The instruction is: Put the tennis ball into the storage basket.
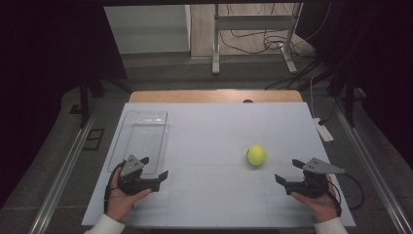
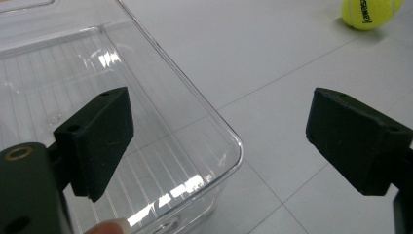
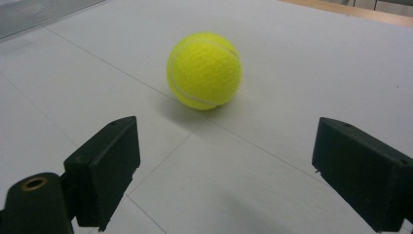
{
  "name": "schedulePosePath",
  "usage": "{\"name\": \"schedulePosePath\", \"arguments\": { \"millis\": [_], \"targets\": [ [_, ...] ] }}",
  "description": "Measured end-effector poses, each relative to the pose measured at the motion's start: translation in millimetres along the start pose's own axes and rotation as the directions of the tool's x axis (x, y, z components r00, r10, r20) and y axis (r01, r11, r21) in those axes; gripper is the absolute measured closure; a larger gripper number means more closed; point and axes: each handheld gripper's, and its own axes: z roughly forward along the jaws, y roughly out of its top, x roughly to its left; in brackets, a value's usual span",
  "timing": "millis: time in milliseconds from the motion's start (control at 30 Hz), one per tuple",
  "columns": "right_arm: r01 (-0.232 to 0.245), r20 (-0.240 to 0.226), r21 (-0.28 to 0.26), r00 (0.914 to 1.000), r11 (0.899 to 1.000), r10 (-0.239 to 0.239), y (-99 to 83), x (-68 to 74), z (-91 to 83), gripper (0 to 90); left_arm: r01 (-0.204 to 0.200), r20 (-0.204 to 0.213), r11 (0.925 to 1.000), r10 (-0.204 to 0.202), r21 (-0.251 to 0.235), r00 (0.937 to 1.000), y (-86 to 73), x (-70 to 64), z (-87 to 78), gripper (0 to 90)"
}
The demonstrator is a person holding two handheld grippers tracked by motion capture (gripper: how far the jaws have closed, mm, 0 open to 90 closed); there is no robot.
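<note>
White board covered the desk [image 1: 214, 195], with a strip of bare wood showing along its far edge and dark floor with cables beyond. On the desk's left side lay a clear plastic tray [image 1: 141, 141], long and shallow, with a ribbed floor. A yellow tennis ball [image 1: 256, 155] sat on the right half of the board, well apart from the tray.

At the near left corner, the left tool [image 1: 156, 171] was held in the person's left hand [image 1: 124, 195], its jaws spread wide and gripping nothing. In the left gripper view one jaw stood over the tray's [image 2: 204, 122] near corner and the other over bare board, though whether either touched the tray was hard to tell. The ball [image 2: 370, 12] showed far off at the top right there.

At the near right, the right tool [image 1: 288, 171] rested in the right hand [image 1: 319, 200], jaws also wide apart and empty, pointed toward the ball. In the right gripper view the ball [image 3: 204, 69] lay ahead of the jaws, near but untouched.
</note>
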Motion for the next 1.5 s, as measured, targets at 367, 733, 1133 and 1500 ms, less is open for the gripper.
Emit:
{"name": "schedulePosePath", "arguments": {
  "millis": [367, 733, 1133, 1500],
  "targets": [
    [0.002, -0.01, -0.008, 0.9999, 1.0, -0.002, 0.4, -0.9, 1.2, 10.9, 0.013, -0.007, 0.9999, -0.013, 0.001, 0.9999, 0.0, -0.8, -0.7, 11.4],
    [0.015, -0.022, -0.004, 0.9996, 1.0, -0.015, 2.5, 3.5, 3.1, 11.6, 0.004, 0.004, 1.0, -0.004, -0.002, 1.0, -0.8, -2.6, -2.5, 11.5],
    [0.018, -0.033, 0.004, 0.9993, 1.0, -0.018, 2.2, 2.5, 6.9, 11.8, 0.006, 0.004, 1.0, -0.006, -0.002, 1.0, -0.7, -3.6, -2.8, 11.6],
    [0.016, -0.031, 0.006, 0.9994, 1.0, -0.016, 1.9, 2.3, 7.0, 11.8, 0.004, 0.004, 0.9999, -0.004, -0.01, 1.0, 1.2, -4.8, -4.6, 11.6]
  ]
}}
